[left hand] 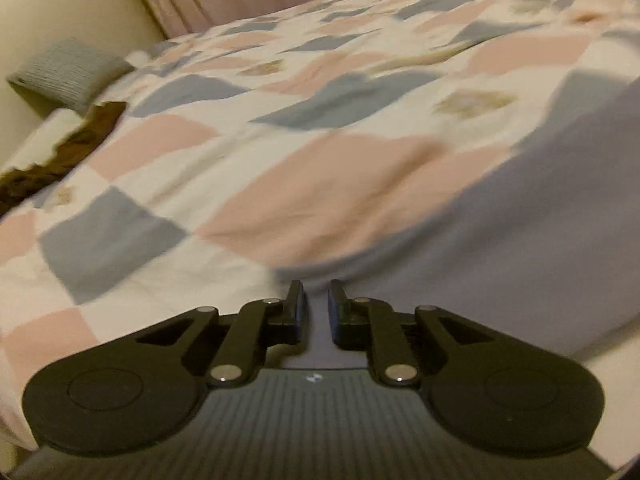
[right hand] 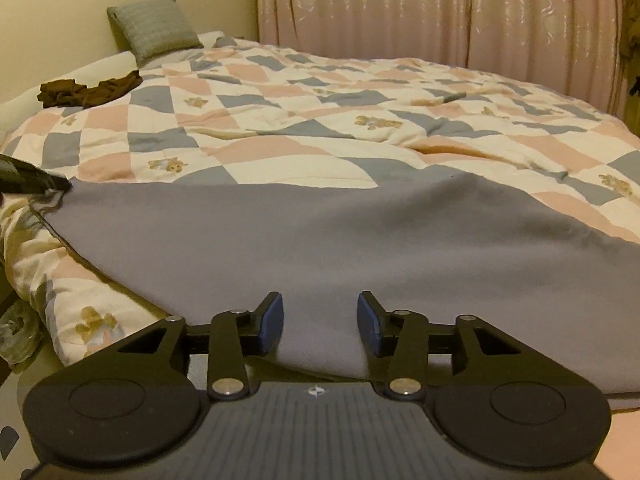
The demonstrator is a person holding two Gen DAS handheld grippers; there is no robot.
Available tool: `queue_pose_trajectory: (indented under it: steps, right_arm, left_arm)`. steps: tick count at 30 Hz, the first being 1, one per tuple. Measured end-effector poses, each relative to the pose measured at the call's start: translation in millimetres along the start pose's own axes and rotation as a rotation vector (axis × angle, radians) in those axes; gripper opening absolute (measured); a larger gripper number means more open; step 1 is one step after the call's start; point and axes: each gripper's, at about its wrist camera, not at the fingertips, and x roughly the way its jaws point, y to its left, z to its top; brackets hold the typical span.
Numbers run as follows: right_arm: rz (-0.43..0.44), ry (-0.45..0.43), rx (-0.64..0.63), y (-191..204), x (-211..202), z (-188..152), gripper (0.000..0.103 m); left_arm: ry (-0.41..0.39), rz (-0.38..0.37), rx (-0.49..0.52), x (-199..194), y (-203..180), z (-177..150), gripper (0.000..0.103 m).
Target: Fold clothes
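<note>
A plain grey cloth (right hand: 320,232) lies spread flat on the near part of the bed, its near edge at the bed's front. My right gripper (right hand: 320,312) hovers over that near edge, open, with the cloth showing below between its blue pads and not pinched. In the right wrist view my left gripper (right hand: 36,180) reaches in at the cloth's far left corner, where the fabric is slightly rumpled. In the blurred left wrist view the left gripper (left hand: 316,300) stands with a narrow gap between its fingers; the grey cloth (left hand: 540,220) shows through that gap, flat, not bunched.
A patchwork quilt (right hand: 280,120) in pink, grey and cream covers the bed. A crumpled brown garment (right hand: 88,88) lies at the far left near a grey cushion (right hand: 156,28) against the wall. Pink curtains (right hand: 440,12) hang behind the bed. A clear plastic bag (right hand: 16,336) sits by the bed's left side.
</note>
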Motion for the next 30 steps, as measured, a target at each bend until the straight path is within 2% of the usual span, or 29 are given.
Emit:
queue_pose_trajectory:
  steps: [3, 6, 7, 9, 11, 14, 16, 18, 20, 22, 24, 26, 28, 30]
  right_arm:
    - [-0.005, 0.011, -0.005, -1, 3, -1, 0.047]
    - [-0.024, 0.002, 0.007, -5, -1, 0, 0.047]
    - [-0.032, -0.007, 0.013, -7, -3, 0, 0.047]
    - [-0.042, -0.02, 0.029, -12, -8, 0, 0.048]
    - [-0.049, -0.028, 0.044, -16, -12, -1, 0.048]
    - [-0.064, -0.015, 0.053, -21, -10, -4, 0.048]
    - [-0.092, -0.009, 0.053, -23, -10, -6, 0.048]
    - [-0.111, -0.03, 0.066, -27, -19, -7, 0.047]
    - [-0.158, -0.062, 0.065, -34, -31, -7, 0.047]
    - [-0.244, -0.072, 0.063, -47, -40, -11, 0.047]
    - [-0.297, -0.047, 0.107, -70, -43, -22, 0.047]
    - [-0.304, 0.012, 0.193, -93, -47, -35, 0.047]
    - [-0.274, -0.029, 0.224, -101, -66, -44, 0.047]
    - [-0.322, -0.049, 0.149, -99, -83, -50, 0.047]
  left_arm:
    - [-0.014, 0.123, -0.077, 1, 17, -1, 0.013]
    - [-0.072, 0.157, -0.19, -30, 28, -3, 0.012]
    - [-0.098, 0.121, -0.224, -48, 26, -3, 0.012]
    - [-0.117, 0.022, -0.222, -75, 10, -3, 0.015]
    - [-0.111, -0.032, -0.179, -93, -21, -7, 0.019]
    - [-0.071, -0.054, -0.228, -106, -52, -10, 0.019]
    - [-0.109, -0.097, -0.273, -128, -70, -6, 0.019]
    - [-0.16, -0.149, -0.279, -147, -88, 2, 0.025]
    - [-0.195, -0.182, -0.235, -163, -116, 12, 0.027]
    - [-0.188, -0.213, -0.221, -167, -142, 21, 0.027]
    - [-0.185, -0.253, -0.217, -173, -164, 28, 0.027]
    - [-0.197, -0.311, -0.204, -189, -187, 33, 0.027]
    - [-0.228, -0.36, -0.137, -206, -216, 41, 0.027]
    - [-0.258, -0.409, -0.069, -223, -246, 49, 0.027]
